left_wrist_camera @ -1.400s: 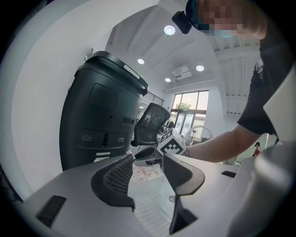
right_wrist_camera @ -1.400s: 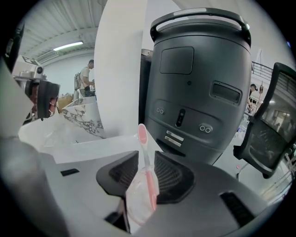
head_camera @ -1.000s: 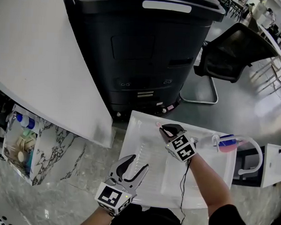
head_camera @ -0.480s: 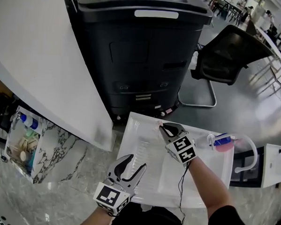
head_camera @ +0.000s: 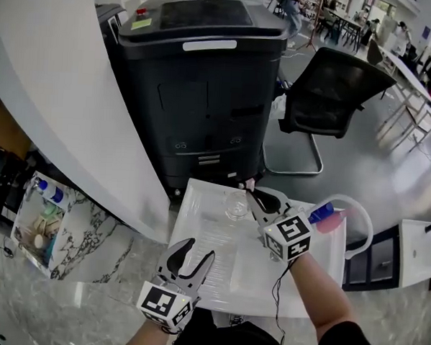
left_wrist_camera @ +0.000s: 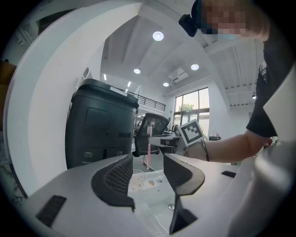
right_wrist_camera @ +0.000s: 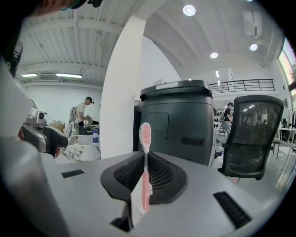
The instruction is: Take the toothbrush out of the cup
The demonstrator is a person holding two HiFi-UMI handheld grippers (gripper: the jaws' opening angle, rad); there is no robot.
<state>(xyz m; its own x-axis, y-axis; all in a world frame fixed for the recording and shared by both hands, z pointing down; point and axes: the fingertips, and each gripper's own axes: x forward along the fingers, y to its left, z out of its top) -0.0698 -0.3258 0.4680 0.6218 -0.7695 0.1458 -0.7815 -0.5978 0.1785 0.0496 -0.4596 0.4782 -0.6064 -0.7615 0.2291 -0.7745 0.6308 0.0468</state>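
A pink toothbrush [right_wrist_camera: 145, 176] stands upright between the jaws of my right gripper [right_wrist_camera: 146, 181], which is shut on its handle, bristle head up. In the head view the right gripper [head_camera: 257, 198] hangs over the far part of the white sink [head_camera: 196, 275], with the toothbrush [head_camera: 249, 184] sticking out beyond it. The clear glass cup [head_camera: 236, 204] stands just left of that gripper, with nothing in it. The left gripper view shows the toothbrush [left_wrist_camera: 149, 148] lifted above the cup [left_wrist_camera: 138, 177]. My left gripper [head_camera: 199, 251] hovers open and empty over the sink's near left part.
A big black machine [head_camera: 205, 95] stands right behind the sink, and a black office chair [head_camera: 335, 88] to its right. A white curved faucet [head_camera: 361, 219] and a blue-capped bottle [head_camera: 327, 214] sit at the sink's right end. A marble shelf with bottles [head_camera: 40, 220] lies at the left.
My right gripper has risen with the toothbrush, and the cup now shows uncovered beside it. The left gripper rose a little. The view has tilted up toward the room.
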